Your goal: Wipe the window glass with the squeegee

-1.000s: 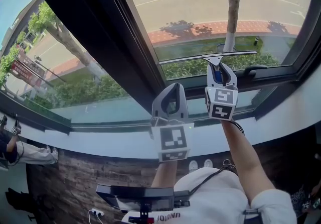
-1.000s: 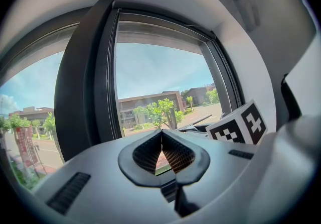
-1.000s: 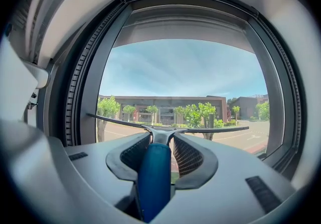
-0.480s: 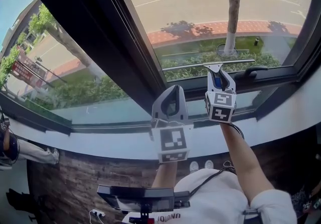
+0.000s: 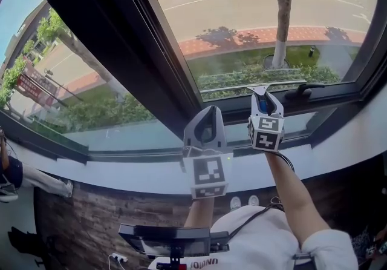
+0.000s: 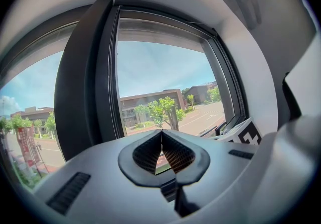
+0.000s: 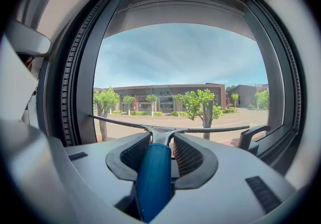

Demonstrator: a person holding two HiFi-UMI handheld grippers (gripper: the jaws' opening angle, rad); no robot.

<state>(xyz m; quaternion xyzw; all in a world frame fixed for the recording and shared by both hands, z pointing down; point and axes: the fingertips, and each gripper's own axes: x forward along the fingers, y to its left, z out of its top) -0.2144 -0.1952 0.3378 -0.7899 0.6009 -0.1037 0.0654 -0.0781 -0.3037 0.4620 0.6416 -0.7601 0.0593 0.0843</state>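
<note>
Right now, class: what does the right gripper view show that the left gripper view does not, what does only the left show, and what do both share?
Only the right gripper view: the squeegee, its blue handle clamped in the right gripper, blade level ahead, and the window handle. Only the left gripper view: the left gripper shut on nothing, the thick dark frame post, and the right gripper's marker cube. Both: the window glass, trees and buildings outside.

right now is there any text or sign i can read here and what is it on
Red sign beyond the window glass: lettering too small to read.
Shirt print: cut off and blurred, unreadable.
Marker cubes: square patterns only, no words.
</note>
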